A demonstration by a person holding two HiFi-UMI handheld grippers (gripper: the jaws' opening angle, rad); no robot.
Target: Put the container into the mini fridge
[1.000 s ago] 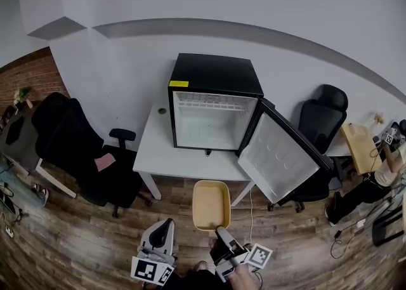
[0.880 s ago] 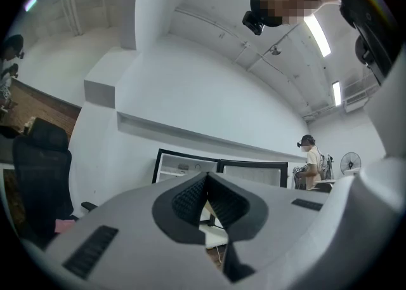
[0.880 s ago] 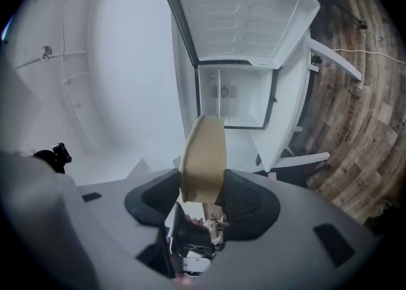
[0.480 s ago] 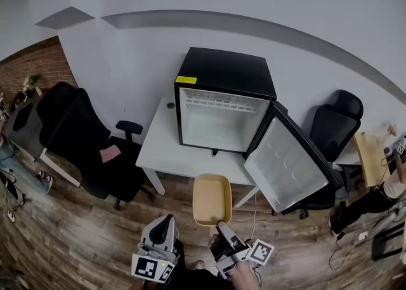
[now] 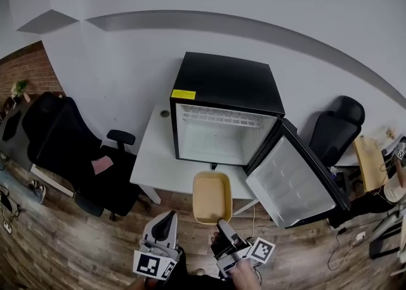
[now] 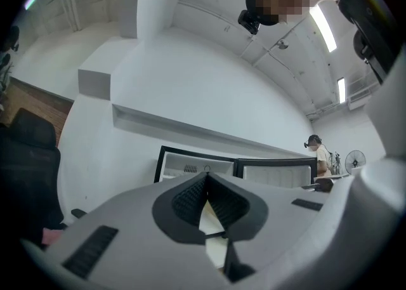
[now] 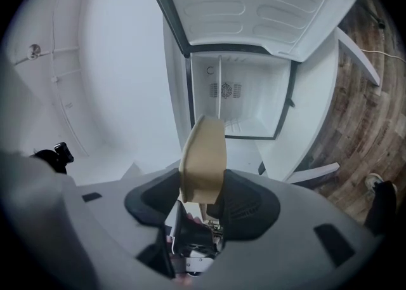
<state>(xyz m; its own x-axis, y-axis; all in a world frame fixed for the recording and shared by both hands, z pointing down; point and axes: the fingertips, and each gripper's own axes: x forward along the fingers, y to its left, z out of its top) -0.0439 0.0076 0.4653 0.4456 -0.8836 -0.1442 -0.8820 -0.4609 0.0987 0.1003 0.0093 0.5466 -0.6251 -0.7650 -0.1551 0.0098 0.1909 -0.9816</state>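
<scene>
Clamps the right gripper's (image 5: 222, 225) jaws on the near end of the container (image 5: 212, 197), with dark pads (image 7: 243, 206) on either side of the tan rim in the right gripper view. Holds the container (image 7: 204, 149) level and open side up, out in the air ahead of that gripper (image 7: 204, 188). Presses the left gripper's (image 5: 170, 216) jaws together at the tips, pads (image 6: 184, 200) meeting with nothing between them; carries that gripper (image 6: 207, 177) low at the left, beside the right one and apart from the container. Below both, wood floor (image 5: 95, 244). Has the container outside the fridge (image 5: 225, 85), in front of the white table (image 5: 158, 158), far end lying over the table's front edge in the head view and lined up with the fridge's open mouth. On the table, the black fridge, white inside, door (image 5: 295, 181) swung wide to the right. Beside the table, a black chair (image 5: 60, 139) at the left and another (image 5: 335, 131) behind the door at the right. Beyond, a plain white wall (image 5: 254, 3).
</scene>
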